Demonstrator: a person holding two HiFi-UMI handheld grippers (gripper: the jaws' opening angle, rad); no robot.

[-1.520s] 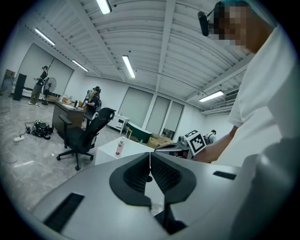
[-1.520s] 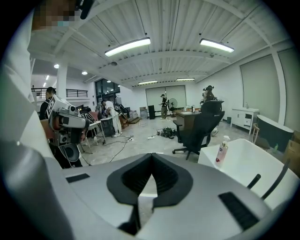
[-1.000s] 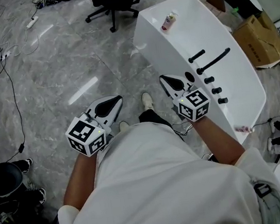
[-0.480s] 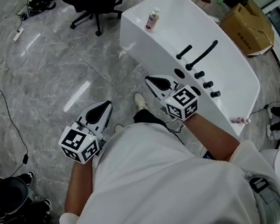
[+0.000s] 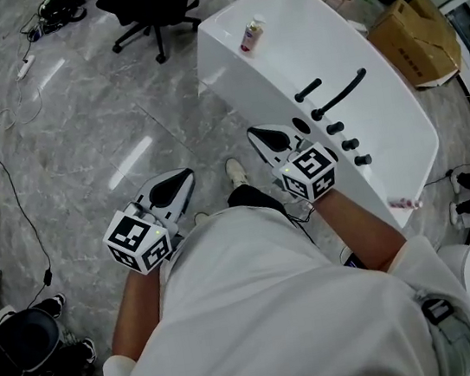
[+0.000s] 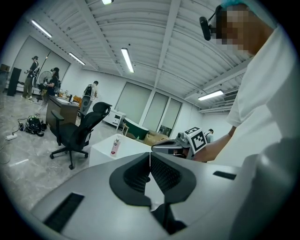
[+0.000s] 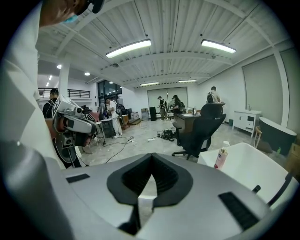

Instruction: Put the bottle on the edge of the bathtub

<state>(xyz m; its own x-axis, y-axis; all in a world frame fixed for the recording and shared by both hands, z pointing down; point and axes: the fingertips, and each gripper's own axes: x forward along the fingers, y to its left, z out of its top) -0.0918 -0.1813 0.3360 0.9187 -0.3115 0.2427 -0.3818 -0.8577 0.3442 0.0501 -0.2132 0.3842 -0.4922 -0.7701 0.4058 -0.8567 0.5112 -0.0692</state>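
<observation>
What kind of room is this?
Probably not a bathroom, more likely a big workshop or lab. The bathtub stands on open floor near an office chair and a cardboard box.

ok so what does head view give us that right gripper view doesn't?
Only head view: the marker cube on the right tongs, the person's white shoe.
Only right gripper view: ceiling lights, people standing at the back, and the right tongs' jaws together with nothing between.
Both: the bottle on the bathtub at its far end, the black office chair, the left tongs.
</observation>
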